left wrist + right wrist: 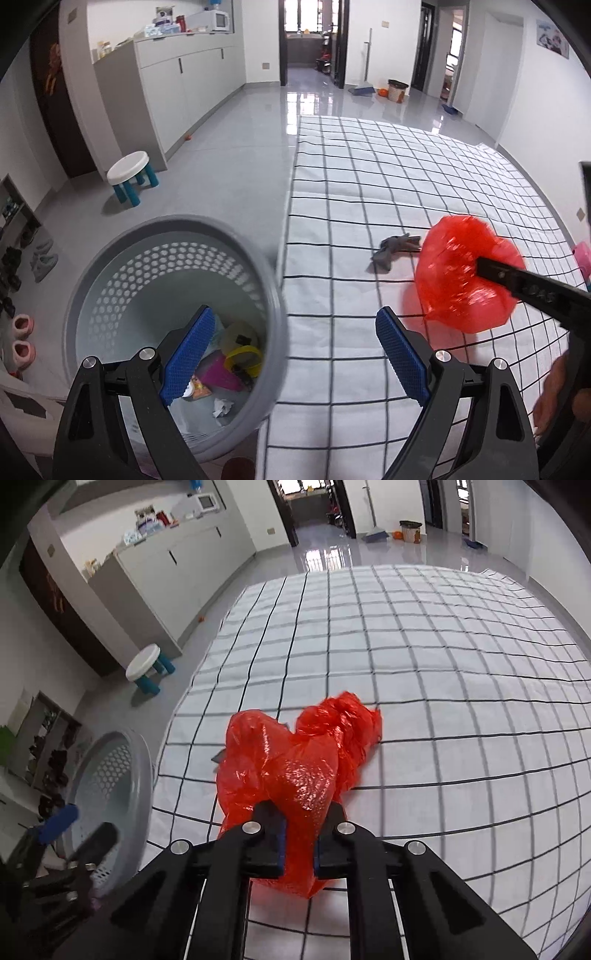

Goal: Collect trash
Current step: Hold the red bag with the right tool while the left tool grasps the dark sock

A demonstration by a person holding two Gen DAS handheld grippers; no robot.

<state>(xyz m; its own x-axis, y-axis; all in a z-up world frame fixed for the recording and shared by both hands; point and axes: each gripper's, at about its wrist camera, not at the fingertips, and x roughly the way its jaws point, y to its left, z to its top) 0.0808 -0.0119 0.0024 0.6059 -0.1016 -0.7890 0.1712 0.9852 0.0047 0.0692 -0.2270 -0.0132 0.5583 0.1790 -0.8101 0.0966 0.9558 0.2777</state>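
Right wrist view shows your right gripper [298, 843] clamped on a crumpled red plastic bag [295, 760], with the plastic bunched between its two black fingers. The bag sits low over the white sheet with black grid lines [424, 672]; whether it touches the sheet you cannot tell from either view. Left wrist view shows your left gripper [291, 358] with its blue pads [189, 354] spread wide apart and nothing between them. It hangs over the seam between the sheet and the grey perforated basket [110, 266], which stands on the floor just beside the sheet's edge. The basket already holds mixed litter, among it a yellow ring [245, 356] and a crumpled white scrap [222, 406]. A small grey rag [393, 249] lies on the sheet just beside the bag. A white stool with blue legs [130, 175] stands on the floor beyond the basket.
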